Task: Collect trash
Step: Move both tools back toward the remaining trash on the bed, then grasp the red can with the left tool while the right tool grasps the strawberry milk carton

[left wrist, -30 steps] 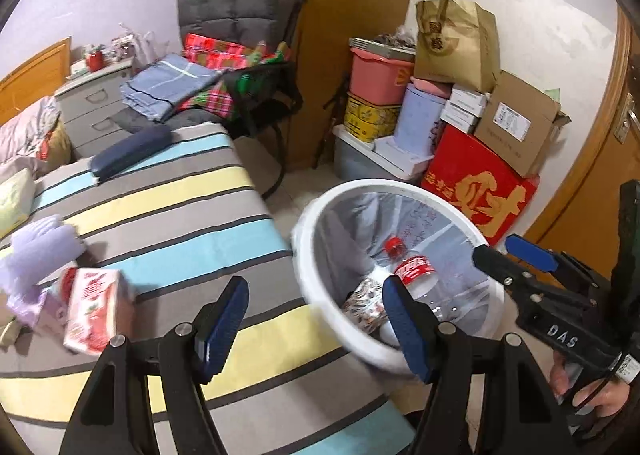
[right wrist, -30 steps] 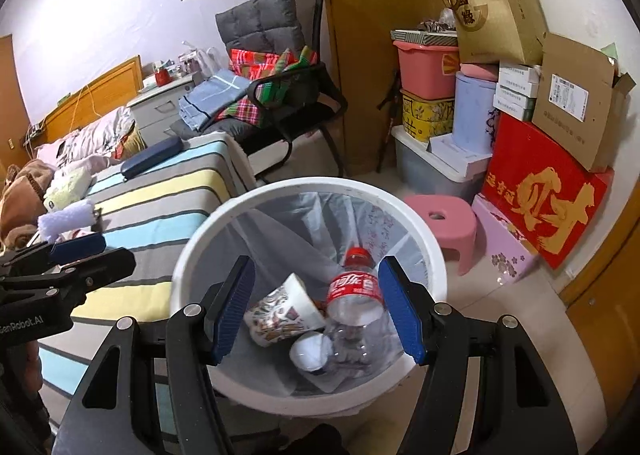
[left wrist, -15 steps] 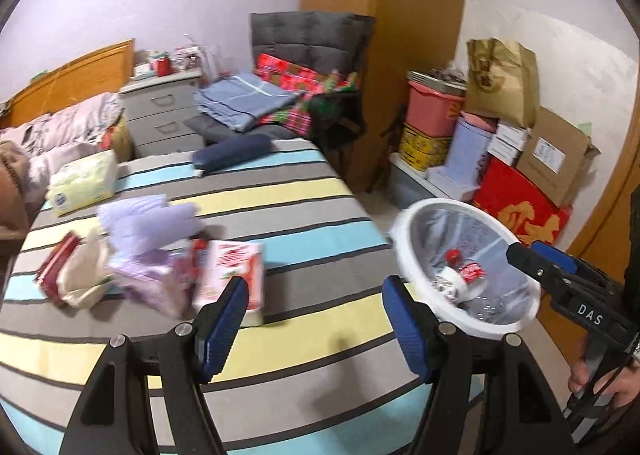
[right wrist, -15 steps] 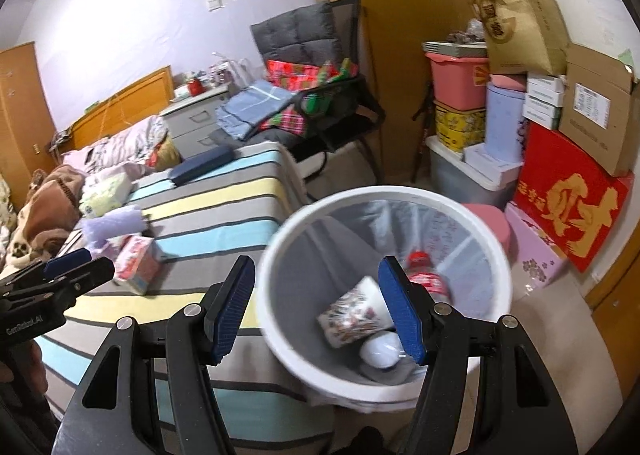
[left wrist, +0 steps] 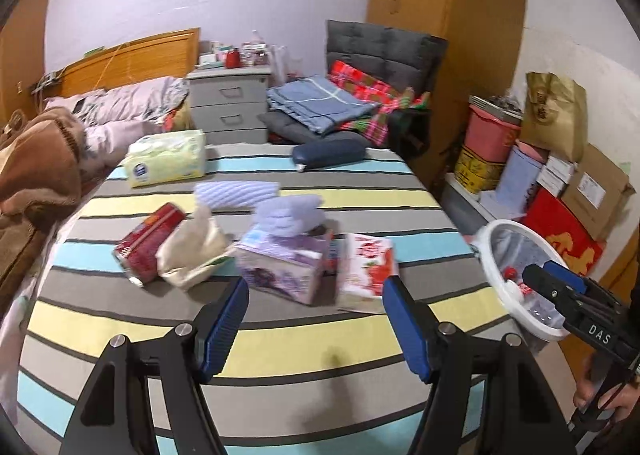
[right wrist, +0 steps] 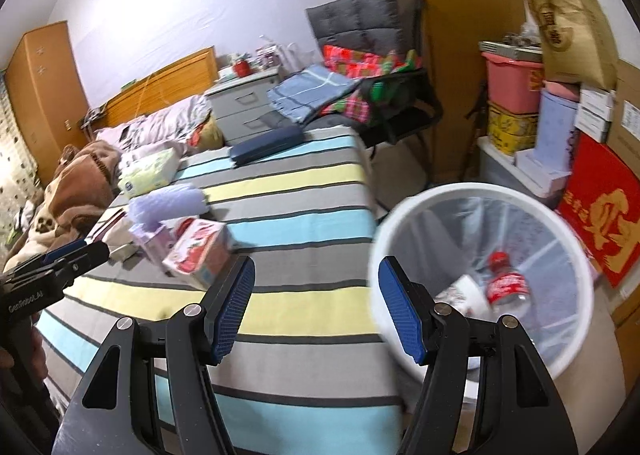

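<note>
We find the left gripper (left wrist: 314,329) nearest, jaws apart with nothing between them, poised over the striped bed (left wrist: 280,359); the right gripper (right wrist: 316,309) is likewise apart and empty, at the bed's edge. Beside it on the floor stands the white bin (right wrist: 576,339), already holding a red-capped bottle (right wrist: 506,287) and a paper cup (right wrist: 460,291), so part of the collection appears done. Further up the bed, items remain uncollected: a red-and-white carton (left wrist: 368,269), a purple tissue box (left wrist: 284,265), a crumpled beige wrapper (left wrist: 192,251) and a red packet (left wrist: 150,241). We judge the task well short of complete.
</note>
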A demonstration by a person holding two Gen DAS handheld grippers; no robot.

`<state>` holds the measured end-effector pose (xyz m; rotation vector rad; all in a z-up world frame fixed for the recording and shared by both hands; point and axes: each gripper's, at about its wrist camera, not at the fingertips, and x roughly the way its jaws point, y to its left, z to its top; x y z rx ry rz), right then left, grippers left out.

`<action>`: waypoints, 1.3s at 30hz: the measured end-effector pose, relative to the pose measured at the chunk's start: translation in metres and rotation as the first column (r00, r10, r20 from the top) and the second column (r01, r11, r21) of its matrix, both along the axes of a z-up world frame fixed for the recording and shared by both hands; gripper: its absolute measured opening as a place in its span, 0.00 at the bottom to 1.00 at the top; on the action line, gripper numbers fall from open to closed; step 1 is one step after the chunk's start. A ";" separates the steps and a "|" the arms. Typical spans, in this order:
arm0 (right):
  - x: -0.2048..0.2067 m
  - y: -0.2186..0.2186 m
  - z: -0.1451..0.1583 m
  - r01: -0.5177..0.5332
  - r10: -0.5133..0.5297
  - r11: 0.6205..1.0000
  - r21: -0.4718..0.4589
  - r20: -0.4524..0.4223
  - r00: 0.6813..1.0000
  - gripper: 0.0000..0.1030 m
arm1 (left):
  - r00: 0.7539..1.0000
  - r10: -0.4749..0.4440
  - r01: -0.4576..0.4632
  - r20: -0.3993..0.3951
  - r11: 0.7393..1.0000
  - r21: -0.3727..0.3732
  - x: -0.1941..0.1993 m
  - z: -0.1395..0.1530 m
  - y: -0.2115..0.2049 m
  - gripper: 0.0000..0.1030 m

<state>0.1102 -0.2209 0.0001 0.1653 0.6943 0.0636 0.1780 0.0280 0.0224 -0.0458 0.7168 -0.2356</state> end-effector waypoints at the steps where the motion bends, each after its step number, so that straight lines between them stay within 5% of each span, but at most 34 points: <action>1: 0.001 0.004 -0.001 -0.006 0.006 1.000 0.001 -0.003 1.000 0.64 | 1.000 0.010 -0.010 -0.004 1.000 0.004 0.002 -0.002 0.006 0.67; 25: 0.064 0.085 -0.029 -0.069 0.076 0.996 0.056 -0.131 0.989 0.64 | 0.981 0.190 -0.189 -0.044 0.982 0.027 0.061 -0.032 0.145 0.67; 39: 0.089 0.097 -0.045 -0.011 0.015 1.000 0.020 -0.216 0.976 0.70 | 0.991 0.079 -0.071 -0.109 0.995 0.076 0.124 -0.052 0.150 0.67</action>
